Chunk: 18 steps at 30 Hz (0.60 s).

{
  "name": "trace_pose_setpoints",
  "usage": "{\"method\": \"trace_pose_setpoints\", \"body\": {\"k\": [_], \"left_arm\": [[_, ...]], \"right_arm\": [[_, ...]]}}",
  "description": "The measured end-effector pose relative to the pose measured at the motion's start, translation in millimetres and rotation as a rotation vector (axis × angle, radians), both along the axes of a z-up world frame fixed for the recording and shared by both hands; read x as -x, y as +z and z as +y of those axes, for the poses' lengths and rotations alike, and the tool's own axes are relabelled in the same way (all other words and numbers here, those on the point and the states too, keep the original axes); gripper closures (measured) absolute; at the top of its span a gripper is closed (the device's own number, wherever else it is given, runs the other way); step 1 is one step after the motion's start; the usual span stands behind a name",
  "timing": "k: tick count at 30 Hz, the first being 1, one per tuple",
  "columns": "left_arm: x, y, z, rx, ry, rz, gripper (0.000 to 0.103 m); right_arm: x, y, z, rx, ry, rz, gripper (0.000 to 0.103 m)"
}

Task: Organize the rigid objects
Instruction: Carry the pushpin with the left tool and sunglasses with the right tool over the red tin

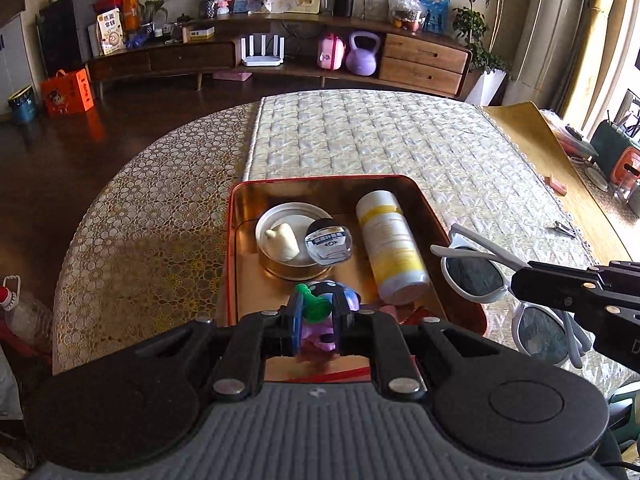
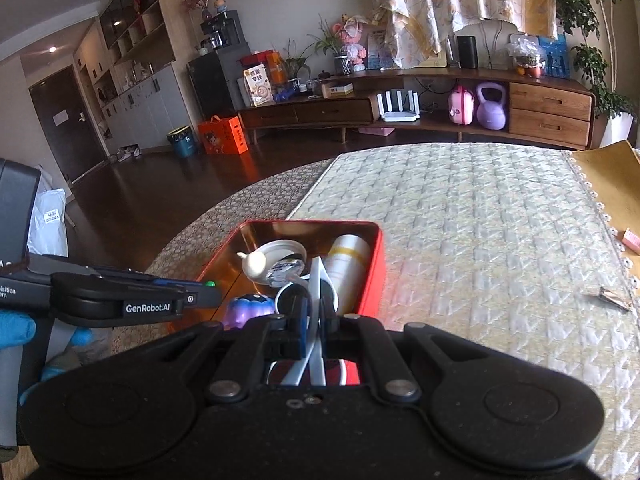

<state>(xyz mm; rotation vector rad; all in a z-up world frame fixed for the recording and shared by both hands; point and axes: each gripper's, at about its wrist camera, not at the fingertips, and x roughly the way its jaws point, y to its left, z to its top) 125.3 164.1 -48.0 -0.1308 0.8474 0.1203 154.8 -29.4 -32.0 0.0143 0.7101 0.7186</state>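
A red tin tray with a gold inside sits on the table; it also shows in the right wrist view. In it lie a white lid with a cream piece on it, a small clear jar and a white-and-yellow bottle. My left gripper is shut on a purple toy with a green stem, low over the tray's near end. My right gripper is shut on white sunglasses, held just right of the tray.
The table has a patterned round cloth and a quilted runner. A small metal clip lies on the runner to the right. A wooden sideboard stands beyond the table across dark floor.
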Motion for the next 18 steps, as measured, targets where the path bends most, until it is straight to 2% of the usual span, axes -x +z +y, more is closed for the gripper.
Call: {"method": "trace_pose_setpoints", "body": {"k": [10,18], "left_arm": [[-28.1,-11.8,13.5,-0.031,-0.011,0.036,0.089],[-45.2,-25.3,12.8,-0.042,-0.018,0.071,0.089]], "right_arm": [[-5.5,-20.8,30.2,0.039,0.039,0.004,0.101],[-7.5,-28.9,38.5,0.048,0.053,0.009,0.099]]}}
